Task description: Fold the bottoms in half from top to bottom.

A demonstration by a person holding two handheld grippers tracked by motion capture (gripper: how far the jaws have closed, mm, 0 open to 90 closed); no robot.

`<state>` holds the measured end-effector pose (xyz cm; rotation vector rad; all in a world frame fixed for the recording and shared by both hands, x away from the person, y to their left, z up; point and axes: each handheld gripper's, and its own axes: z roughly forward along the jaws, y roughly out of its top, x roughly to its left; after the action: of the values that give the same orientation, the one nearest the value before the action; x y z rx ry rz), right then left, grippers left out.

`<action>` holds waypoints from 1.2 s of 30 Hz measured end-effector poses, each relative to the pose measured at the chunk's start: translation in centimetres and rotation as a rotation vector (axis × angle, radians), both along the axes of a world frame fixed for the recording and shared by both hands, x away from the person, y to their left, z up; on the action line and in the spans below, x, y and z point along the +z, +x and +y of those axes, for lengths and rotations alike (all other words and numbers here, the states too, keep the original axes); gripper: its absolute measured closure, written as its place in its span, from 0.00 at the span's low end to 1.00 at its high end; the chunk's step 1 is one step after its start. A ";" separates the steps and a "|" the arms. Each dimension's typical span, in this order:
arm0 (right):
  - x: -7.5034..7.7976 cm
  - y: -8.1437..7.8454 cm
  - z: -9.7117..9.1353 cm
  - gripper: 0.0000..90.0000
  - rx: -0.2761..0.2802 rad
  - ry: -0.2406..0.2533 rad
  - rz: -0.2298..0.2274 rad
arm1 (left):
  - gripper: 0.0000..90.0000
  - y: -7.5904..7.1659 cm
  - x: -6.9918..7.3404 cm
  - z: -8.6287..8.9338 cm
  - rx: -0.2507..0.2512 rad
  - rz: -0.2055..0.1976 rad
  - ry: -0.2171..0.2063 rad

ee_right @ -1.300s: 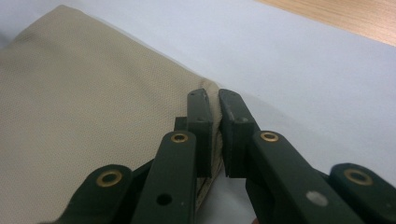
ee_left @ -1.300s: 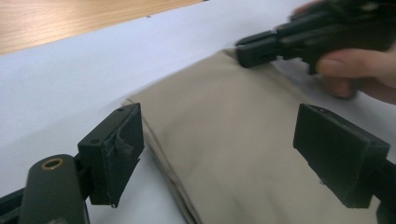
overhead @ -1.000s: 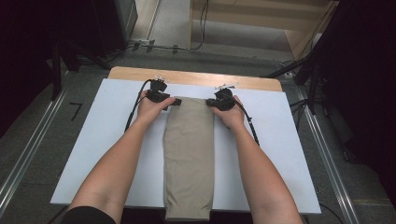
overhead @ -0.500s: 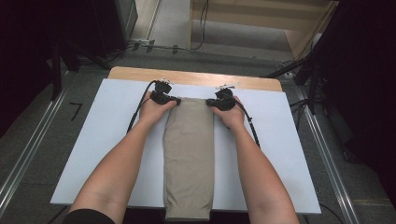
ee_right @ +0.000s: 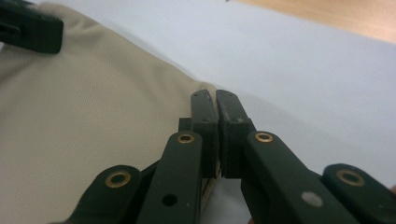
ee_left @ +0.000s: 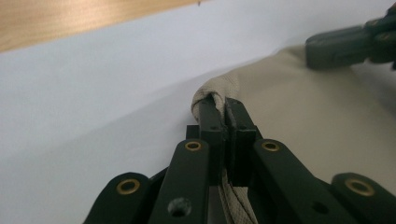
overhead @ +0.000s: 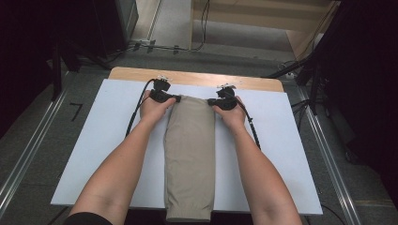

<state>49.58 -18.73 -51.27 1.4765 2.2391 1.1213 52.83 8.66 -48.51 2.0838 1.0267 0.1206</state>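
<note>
A folded beige garment [overhead: 190,150] lies lengthwise down the middle of the white board [overhead: 117,122]. My left gripper [overhead: 174,99] is at its far left corner. In the left gripper view the gripper [ee_left: 223,105] has just closed and is shut on a bunched fold of the cloth [ee_left: 299,107]. My right gripper [overhead: 212,102] holds the far right corner. In the right gripper view its jaws [ee_right: 215,100] are pressed together on the edge of the fabric [ee_right: 93,107]. Each gripper view shows the other gripper farther off: the right one [ee_left: 345,44] and the left one [ee_right: 28,32].
The white board rests on a wooden table whose far edge [overhead: 197,77] shows beyond it. Black cables [overhead: 136,112] trail from the grippers over the board. The garment's near end [overhead: 187,213] hangs over the front edge. Metal rails [overhead: 28,154] run along both sides on the floor.
My left gripper's jaws have closed on the garment's far left corner. Both hands stay at the far end of the cloth, and the right gripper has kept its grip.
</note>
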 end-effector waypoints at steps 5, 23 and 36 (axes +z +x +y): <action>2.1 0.7 -0.7 0.95 -0.032 0.040 -0.051 | 0.98 1.0 2.4 -0.3 0.007 -0.065 -0.005; 12.1 -1.0 -1.3 0.95 0.045 0.047 -0.391 | 0.98 -1.3 11.2 1.3 -0.053 -0.352 -0.143; 9.3 -9.1 -0.8 0.95 0.158 0.089 -0.408 | 0.98 -8.9 7.6 3.1 -0.105 -0.340 -0.176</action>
<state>40.51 -19.49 -42.02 0.9962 2.0639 1.4368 43.88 11.80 -40.93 1.8721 0.6950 0.3091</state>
